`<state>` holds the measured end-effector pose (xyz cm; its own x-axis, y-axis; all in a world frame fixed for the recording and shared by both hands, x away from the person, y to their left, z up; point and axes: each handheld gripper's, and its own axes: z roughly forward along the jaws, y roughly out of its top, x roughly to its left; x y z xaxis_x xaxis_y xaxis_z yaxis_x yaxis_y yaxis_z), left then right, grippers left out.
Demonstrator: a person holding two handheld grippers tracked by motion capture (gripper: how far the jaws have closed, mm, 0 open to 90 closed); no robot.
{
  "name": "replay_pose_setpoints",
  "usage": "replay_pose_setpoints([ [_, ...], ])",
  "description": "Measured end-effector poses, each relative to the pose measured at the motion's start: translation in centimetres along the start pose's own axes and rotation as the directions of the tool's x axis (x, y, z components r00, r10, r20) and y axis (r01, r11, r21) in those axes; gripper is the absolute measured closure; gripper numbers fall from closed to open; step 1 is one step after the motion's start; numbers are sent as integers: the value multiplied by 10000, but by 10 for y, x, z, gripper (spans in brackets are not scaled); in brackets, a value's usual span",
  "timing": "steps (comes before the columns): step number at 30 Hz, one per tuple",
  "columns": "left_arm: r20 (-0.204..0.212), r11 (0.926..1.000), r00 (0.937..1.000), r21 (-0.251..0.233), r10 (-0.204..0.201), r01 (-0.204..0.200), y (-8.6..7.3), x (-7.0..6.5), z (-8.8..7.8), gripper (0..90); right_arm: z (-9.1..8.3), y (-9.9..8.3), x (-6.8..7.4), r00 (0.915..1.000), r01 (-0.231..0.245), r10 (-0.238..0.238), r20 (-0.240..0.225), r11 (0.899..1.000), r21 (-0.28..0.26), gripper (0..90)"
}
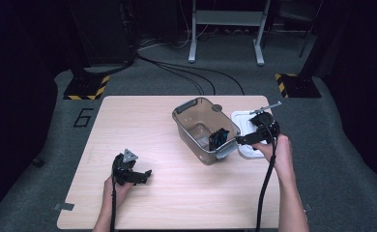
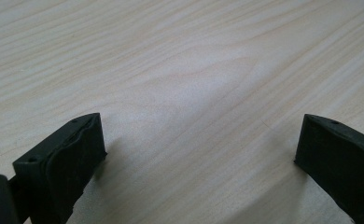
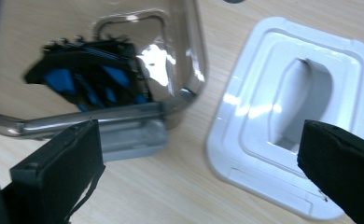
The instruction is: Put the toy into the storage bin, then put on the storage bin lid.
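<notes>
Pale wood grain covers the table point(image 1: 177, 193), and on its far right part stands a clear smoky-grey plastic container point(image 1: 203, 129), open at the top, with a grey latch tab on its near right end. Inside it, toward that same end, lies a black and blue object point(image 1: 217, 138); its exact kind is hard to tell, though the right gripper view shows black ridges with bright blue patches through the container's wall point(image 3: 87, 77). Just right of the container, flat on the table, rests the white lid point(image 1: 247, 135), its recessed middle facing up point(image 3: 301, 107). The right gripper point(image 1: 247, 139) hovers over the gap between container and lid, jaws spread wide with nothing between them; no pad touches either thing point(image 3: 199, 163). The left gripper point(image 1: 140, 176) sits low over bare wood at the near left, well apart from the container, its jaws likewise spread and empty point(image 2: 199, 154).
</notes>
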<state>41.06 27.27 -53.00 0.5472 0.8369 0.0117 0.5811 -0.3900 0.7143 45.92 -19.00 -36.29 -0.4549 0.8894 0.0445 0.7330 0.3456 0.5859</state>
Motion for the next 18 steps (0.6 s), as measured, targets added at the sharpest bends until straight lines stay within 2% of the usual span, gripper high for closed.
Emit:
replay_pose_setpoints([
  [8,-10,10000,10000,-5,-9,9,0,0,0,14,14,-14,-28,9970,-695,697,328,9976,-78,0],
  [18,-10,10000,10000,2,1,-1,0,0,0,13,42,-26,-48,9901,-1202,1215,704,9925,-218,0],
])
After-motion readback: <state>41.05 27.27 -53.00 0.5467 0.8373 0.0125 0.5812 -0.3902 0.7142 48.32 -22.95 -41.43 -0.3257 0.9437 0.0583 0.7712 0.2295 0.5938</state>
